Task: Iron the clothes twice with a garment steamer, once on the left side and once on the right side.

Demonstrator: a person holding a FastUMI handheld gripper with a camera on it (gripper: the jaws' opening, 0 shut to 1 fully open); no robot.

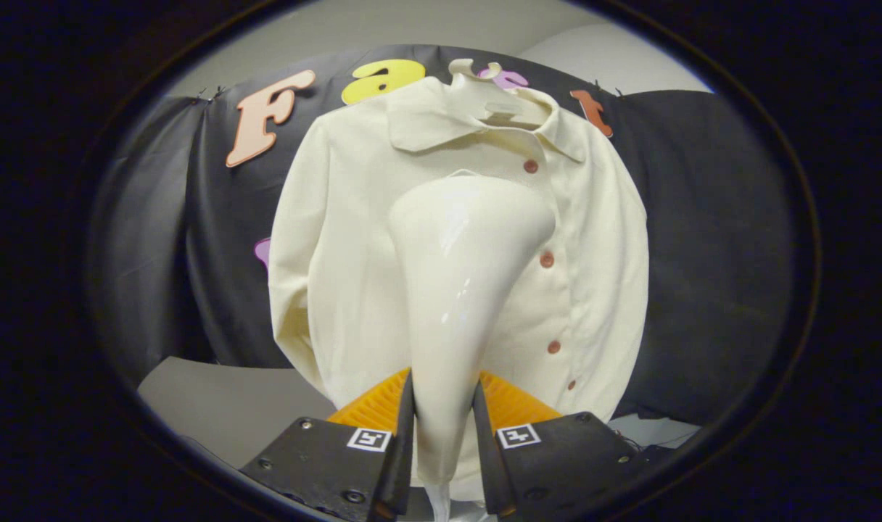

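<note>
The gripper [443, 406] is closed on the narrow handle of the garment steamer [463, 268], one finger pressing each side of it. The steamer is glossy cream-white, slim where the fingers clamp it and flaring upward into a broad, rounded head that rises beyond the fingertips. Its head lies in front of the chest of the shirt [339, 239], just beside the button placket; whether it touches the cloth cannot be told. The shirt is cream, long-sleeved and collared, with small reddish-brown buttons [547, 259], and hangs on a pale hanger [477, 72] before the booth's black cloth wall [702, 239].
</note>
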